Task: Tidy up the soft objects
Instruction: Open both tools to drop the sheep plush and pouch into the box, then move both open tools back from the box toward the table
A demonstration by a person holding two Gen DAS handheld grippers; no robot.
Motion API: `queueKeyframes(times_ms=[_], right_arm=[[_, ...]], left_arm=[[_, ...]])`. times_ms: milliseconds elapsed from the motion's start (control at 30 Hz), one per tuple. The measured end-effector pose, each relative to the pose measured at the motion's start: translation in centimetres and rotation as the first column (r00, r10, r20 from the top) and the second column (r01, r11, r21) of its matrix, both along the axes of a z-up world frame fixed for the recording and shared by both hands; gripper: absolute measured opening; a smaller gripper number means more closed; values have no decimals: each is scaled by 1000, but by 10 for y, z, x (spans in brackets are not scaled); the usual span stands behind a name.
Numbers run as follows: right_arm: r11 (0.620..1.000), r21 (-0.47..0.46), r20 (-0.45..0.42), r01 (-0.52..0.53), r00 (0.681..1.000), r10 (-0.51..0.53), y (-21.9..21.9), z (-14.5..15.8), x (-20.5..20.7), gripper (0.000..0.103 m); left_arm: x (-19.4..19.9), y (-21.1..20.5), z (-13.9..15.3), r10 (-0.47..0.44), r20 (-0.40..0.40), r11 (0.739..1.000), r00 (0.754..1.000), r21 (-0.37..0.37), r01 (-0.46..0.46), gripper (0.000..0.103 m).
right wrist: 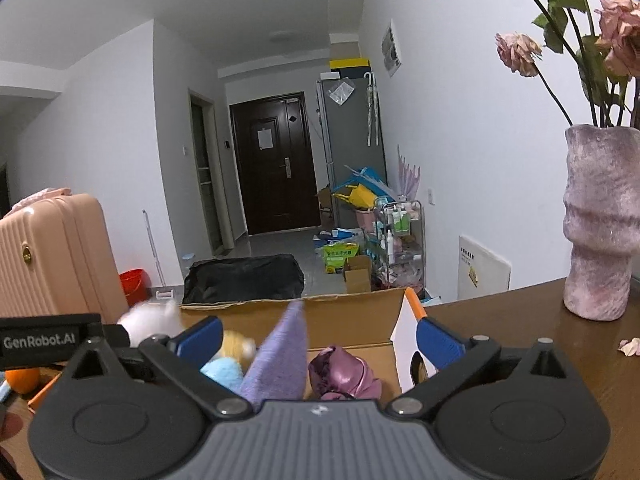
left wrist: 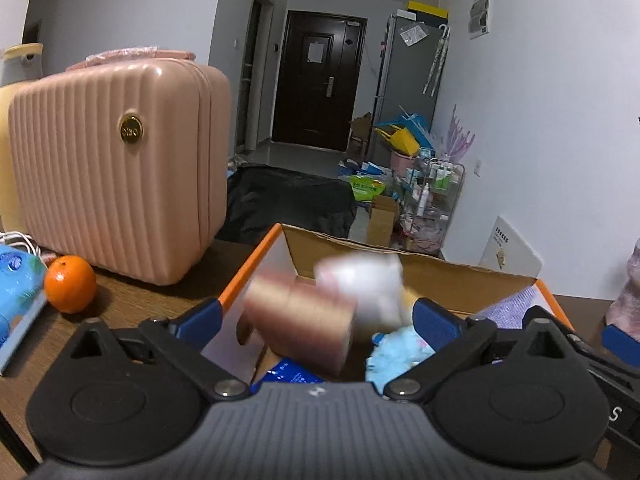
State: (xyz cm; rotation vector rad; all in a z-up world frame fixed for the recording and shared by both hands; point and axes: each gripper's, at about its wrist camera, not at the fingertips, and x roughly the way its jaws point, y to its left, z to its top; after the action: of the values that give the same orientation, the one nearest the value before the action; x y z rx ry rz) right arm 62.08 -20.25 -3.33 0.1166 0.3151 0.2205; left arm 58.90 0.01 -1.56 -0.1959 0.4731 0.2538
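A cardboard box with orange edges stands on the brown table, also in the right wrist view. My left gripper is open above it; a blurred pink and white soft toy is between the fingers, in the air over the box. A light blue plush and a yellow plush lie inside. My right gripper is open over the box's right part. Below it lie a purple cloth, a mauve satin item, a blue plush and a yellow plush.
A pink ribbed case stands left of the box, with an orange and a blue pack beside it. A mauve vase with dried roses stands on the table at the right. Floor clutter lies beyond.
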Motion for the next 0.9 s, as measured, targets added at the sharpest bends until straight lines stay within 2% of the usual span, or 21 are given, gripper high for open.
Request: queueKeyframes(times_ms=[367,900], right_arm=[[1000,1,35,2,999,-2,-7,1,-17,103],[1000,-4,72,3,997,-3,-21,-2,-66,103]], left_arm=[[-9,-3,3,5,18,1000,1000,13,-5,103],[-50,-9,8,-23,40,998,999,53,21,103]])
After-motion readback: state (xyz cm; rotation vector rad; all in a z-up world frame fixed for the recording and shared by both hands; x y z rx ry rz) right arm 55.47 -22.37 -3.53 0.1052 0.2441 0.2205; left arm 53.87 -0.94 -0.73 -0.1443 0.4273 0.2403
